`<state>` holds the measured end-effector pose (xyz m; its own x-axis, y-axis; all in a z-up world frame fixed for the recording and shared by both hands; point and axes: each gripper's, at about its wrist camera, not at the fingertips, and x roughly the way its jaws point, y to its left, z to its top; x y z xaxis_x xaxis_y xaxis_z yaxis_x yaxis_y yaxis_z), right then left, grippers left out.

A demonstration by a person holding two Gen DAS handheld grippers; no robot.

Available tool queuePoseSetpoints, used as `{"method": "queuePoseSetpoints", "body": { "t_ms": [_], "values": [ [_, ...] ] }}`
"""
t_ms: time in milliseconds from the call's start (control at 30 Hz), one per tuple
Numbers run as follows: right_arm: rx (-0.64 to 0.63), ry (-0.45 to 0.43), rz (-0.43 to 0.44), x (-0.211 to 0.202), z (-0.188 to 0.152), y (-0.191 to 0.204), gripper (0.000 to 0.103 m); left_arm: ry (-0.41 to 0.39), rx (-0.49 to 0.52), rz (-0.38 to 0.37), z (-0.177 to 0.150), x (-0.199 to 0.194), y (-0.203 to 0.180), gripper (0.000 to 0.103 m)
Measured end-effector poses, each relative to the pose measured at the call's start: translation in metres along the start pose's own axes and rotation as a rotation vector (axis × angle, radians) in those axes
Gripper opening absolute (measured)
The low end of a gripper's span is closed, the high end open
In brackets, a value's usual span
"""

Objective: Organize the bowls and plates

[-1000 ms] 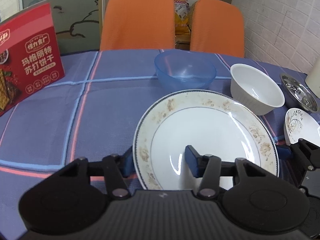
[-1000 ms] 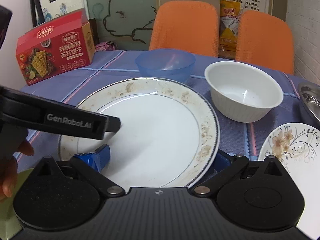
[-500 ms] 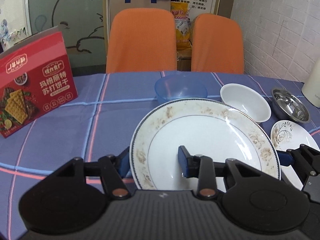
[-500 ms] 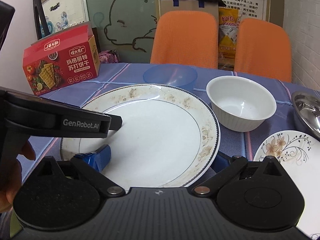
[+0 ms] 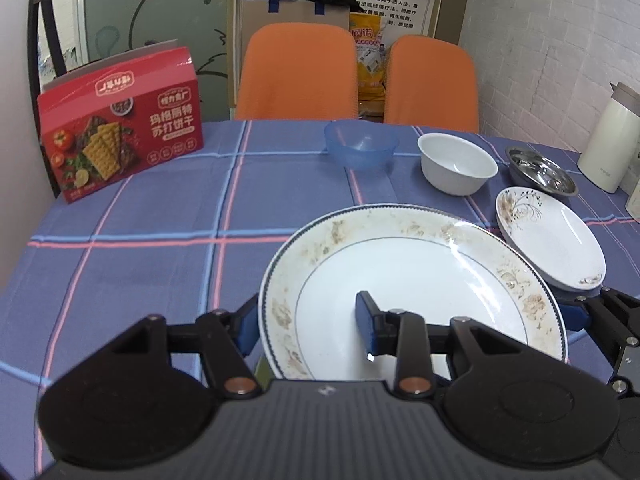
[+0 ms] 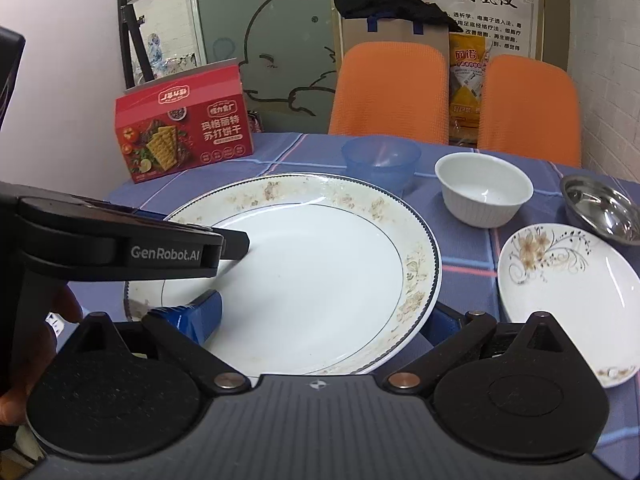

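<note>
The large plate (image 5: 412,284) is held above the table (image 5: 160,216), near its front edge, tilted slightly with the far rim higher. Both grippers carry it. The left gripper (image 5: 308,320) grips the plate's left rim: one blue pad lies on the upper face inside the well, the other sits below the rim outside. The right gripper (image 6: 320,316) grips the near rim in the same way, one pad on the upper face at the left, the other under the rim at the right. Both sets of fingers are closed on the plate.

The small plate (image 6: 568,296) lies on the table just right of the large plate, close to the right gripper's side. In the left wrist view the large plate's right rim overlaps the small plate's near edge; whether they touch cannot be told.

The white bowl (image 6: 484,188), blue bowl (image 6: 380,160) and steel bowl (image 6: 600,208) stand in a row beyond, toward the table's far edge. A red box (image 5: 120,124) stands at the far left corner.

Judgement: any stack involving the small plate requires travel to the right; the right gripper is the nearer one.
</note>
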<state>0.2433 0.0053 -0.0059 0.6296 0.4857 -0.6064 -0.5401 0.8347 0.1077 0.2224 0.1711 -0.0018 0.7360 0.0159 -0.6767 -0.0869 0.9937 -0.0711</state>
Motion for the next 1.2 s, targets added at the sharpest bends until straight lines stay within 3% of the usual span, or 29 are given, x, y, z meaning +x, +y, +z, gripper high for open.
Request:
{"method": "queuePoseSetpoints", "body": {
  "t_ms": [233,467,633,800,900,1067,1200],
  "values": [
    [0.016,0.020,0.002,-0.018,-0.033,0.022,0.090,0.010,0.009,0.021,-0.032,-0.013,-0.002,0.034],
    [0.029,0.057,0.001,-0.011,-0.044,0.024,0.090,0.049,-0.024,0.015,-0.043,0.000,0.005,0.034],
    [0.025,0.072,0.010,-0.005,-0.048,0.026,0.090,0.027,-0.019,0.023,-0.045,0.000,0.008,0.036],
    [0.015,0.069,0.012,-0.002,-0.051,0.026,0.090,-0.006,-0.012,-0.005,-0.042,-0.006,0.007,0.059],
    [0.029,0.066,0.022,-0.003,-0.051,0.023,0.088,-0.026,0.002,0.016,-0.042,-0.010,0.004,0.071],
    [0.064,0.034,0.026,-0.014,-0.052,0.019,0.087,-0.039,-0.018,0.027,-0.041,-0.016,0.008,0.074],
    [0.081,-0.054,-0.041,-0.032,-0.049,0.013,0.089,-0.050,-0.066,0.028,-0.040,-0.021,0.016,0.074]
  ]
}}
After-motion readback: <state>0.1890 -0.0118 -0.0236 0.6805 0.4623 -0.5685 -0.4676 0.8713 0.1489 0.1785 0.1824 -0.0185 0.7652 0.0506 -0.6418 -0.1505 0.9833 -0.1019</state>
